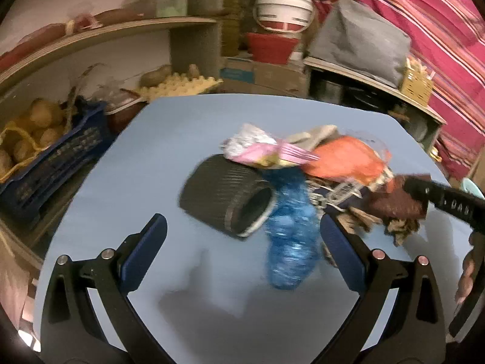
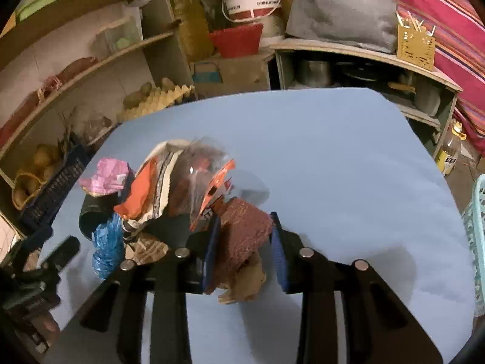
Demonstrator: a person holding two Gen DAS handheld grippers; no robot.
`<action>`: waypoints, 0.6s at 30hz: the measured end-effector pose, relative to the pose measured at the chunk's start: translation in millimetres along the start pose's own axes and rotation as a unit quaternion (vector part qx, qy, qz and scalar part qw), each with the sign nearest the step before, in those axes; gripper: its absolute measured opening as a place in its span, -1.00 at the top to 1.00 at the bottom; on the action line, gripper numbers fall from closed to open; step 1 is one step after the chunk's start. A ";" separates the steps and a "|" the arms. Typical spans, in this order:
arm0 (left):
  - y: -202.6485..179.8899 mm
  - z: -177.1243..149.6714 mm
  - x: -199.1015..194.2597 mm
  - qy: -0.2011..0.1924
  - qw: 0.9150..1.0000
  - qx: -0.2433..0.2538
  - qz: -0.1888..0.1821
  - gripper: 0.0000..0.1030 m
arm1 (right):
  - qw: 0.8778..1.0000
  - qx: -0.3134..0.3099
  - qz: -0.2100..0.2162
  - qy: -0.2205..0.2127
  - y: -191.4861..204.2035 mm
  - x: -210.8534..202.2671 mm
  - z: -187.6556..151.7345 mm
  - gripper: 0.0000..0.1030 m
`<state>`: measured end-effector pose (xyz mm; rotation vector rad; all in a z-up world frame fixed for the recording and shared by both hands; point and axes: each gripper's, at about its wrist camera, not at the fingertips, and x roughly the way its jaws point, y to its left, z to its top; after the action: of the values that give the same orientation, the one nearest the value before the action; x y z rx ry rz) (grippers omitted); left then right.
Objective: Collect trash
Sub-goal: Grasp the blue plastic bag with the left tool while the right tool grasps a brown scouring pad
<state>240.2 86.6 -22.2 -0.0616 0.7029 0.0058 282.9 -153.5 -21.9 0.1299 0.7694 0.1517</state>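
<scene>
Trash heap sits on the blue surface (image 2: 333, 151), bunched toward the left half in the right wrist view, centre-right in the left wrist view. Pieces touch and overlap; nothing is bagged.

Black ribbed cup (image 1: 225, 198): largest piece, on its side, mouth toward the camera. Looks stiff-walled but probably light and crushable. Likely rolls if nudged; best taken across the rim or the body.

Orange wrapper (image 1: 345, 163): crumpled film over clear plastic. Judged very light, slippery and springy; pinch a fold, not a flat face.

Blue plastic bag (image 1: 289, 236): a crinkled, twisted strip, soft, near weightless. It lies just inside the right finger of the left gripper (image 1: 242, 248), whose jaws stand wide and hold nothing. Grab at the thick middle of the twist.

Pink wrapper (image 1: 263, 153): resting on top of the cup, thin foil-like sheet; would slide off easily.

Brown scrubbing pad (image 2: 242, 236): coarse, soft, compressible, with good friction. The right gripper (image 2: 244, 247) has it between its blue pads; the left pad touches it, and contact at the right pad looks close but I cannot confirm it. Tan crumpled paper (image 2: 245, 285) hangs just beneath the pad.
</scene>
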 end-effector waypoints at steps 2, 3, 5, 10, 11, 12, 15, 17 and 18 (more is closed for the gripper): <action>-9.2 -1.5 2.9 0.005 1.000 0.005 -0.014 -0.90 | 1.000 0.004 0.004 -0.009 -8.2 -7.6 1.3 0.41; -13.5 -2.4 4.3 0.007 1.000 0.008 -0.018 -0.90 | 1.000 0.006 0.005 -0.012 -11.0 -9.7 2.0 0.41; -19.7 -4.1 7.0 0.009 1.000 0.013 -0.017 -0.90 | 1.000 0.006 -0.003 -0.021 -19.9 -16.8 3.4 0.41; -29.5 -7.0 15.9 0.019 1.000 0.011 -0.018 -0.89 | 0.999 0.016 -0.013 -0.033 -42.9 -30.2 7.1 0.42; -29.8 -7.2 18.2 0.022 1.000 0.008 -0.017 -0.85 | 0.999 0.018 -0.016 -0.035 -47.7 -32.6 7.2 0.42; -30.7 -7.8 21.5 0.027 0.999 0.005 -0.018 -0.79 | 0.999 0.021 -0.017 -0.037 -52.2 -35.0 7.6 0.42; -32.6 -9.3 29.8 0.040 0.999 0.009 -0.017 -0.51 | 0.998 0.030 -0.020 -0.041 -66.5 -41.7 8.6 0.42; -33.6 -10.8 33.6 0.044 0.999 0.010 -0.011 -0.37 | 0.998 0.035 -0.023 -0.043 -73.6 -44.5 8.4 0.42; -33.4 -11.2 34.6 0.046 0.999 0.009 -0.012 -0.27 | 0.998 0.038 -0.023 -0.044 -76.8 -45.3 8.8 0.43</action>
<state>260.3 52.0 -51.3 -0.0540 0.7937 -0.0254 263.8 -237.7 2.1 0.1893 0.6909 0.0721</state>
